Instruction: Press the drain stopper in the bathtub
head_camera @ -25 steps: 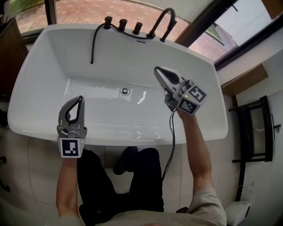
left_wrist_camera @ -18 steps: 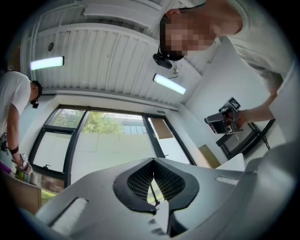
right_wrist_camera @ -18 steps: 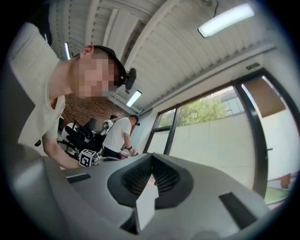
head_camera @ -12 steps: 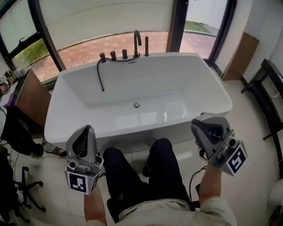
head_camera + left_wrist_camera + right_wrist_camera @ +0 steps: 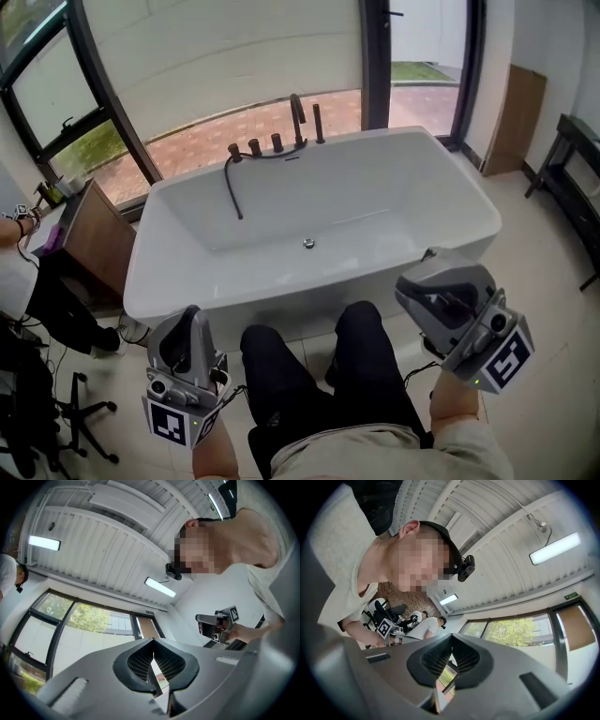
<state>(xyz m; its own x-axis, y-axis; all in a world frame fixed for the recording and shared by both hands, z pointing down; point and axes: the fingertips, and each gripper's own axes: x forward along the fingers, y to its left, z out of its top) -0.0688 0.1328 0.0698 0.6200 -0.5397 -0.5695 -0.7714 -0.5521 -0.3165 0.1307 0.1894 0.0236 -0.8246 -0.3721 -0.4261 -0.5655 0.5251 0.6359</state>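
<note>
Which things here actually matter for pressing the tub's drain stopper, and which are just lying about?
For the job:
drain stopper
bathtub
left gripper, fingers together
right gripper, fingers together

Just lying about:
faucet
wooden cabinet
black rack

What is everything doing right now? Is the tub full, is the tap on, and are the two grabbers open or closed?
Bathtub: empty, no water.
Tap: off, nothing running.
Shower hose: hanging down into the tub.
Drain stopper: too small to tell if up or pressed.
Left gripper: jaws together, holding nothing.
Right gripper: jaws together, holding nothing.
</note>
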